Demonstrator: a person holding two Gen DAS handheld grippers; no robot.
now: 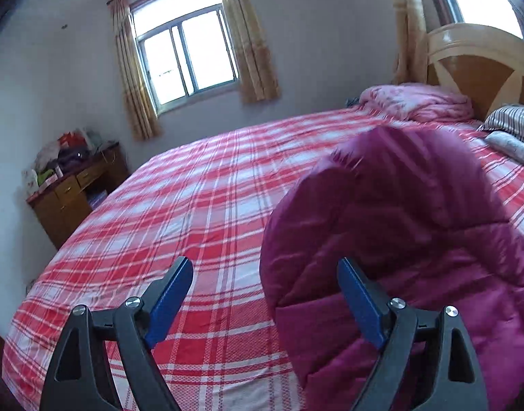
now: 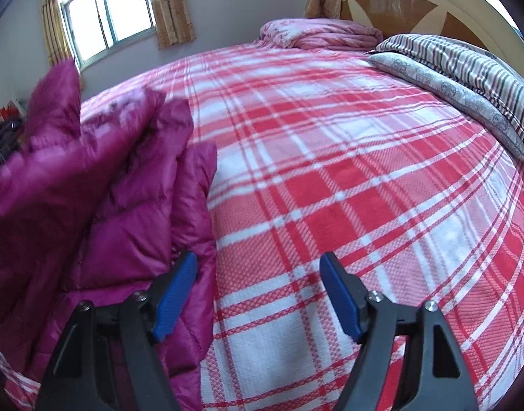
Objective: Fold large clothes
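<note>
A magenta quilted puffer jacket (image 1: pixel 398 239) lies on a bed with a red and white plaid sheet (image 1: pixel 193 205). In the left wrist view it fills the right half, one part blurred and raised. My left gripper (image 1: pixel 265 267) stands open, nothing between its blue pads; its right finger is over the jacket's edge and its left finger over the sheet. In the right wrist view the jacket (image 2: pixel 107 188) lies at the left. My right gripper (image 2: pixel 258 263) is open over the sheet (image 2: pixel 364 171), its left pad beside the jacket's right edge.
A wooden headboard (image 2: pixel 416 3), a striped pillow (image 2: pixel 467 68) and a folded pink quilt (image 2: pixel 320 32) are at the bed's head. A wooden desk (image 1: pixel 77 195) with clutter stands by the wall under a curtained window (image 1: pixel 183 54).
</note>
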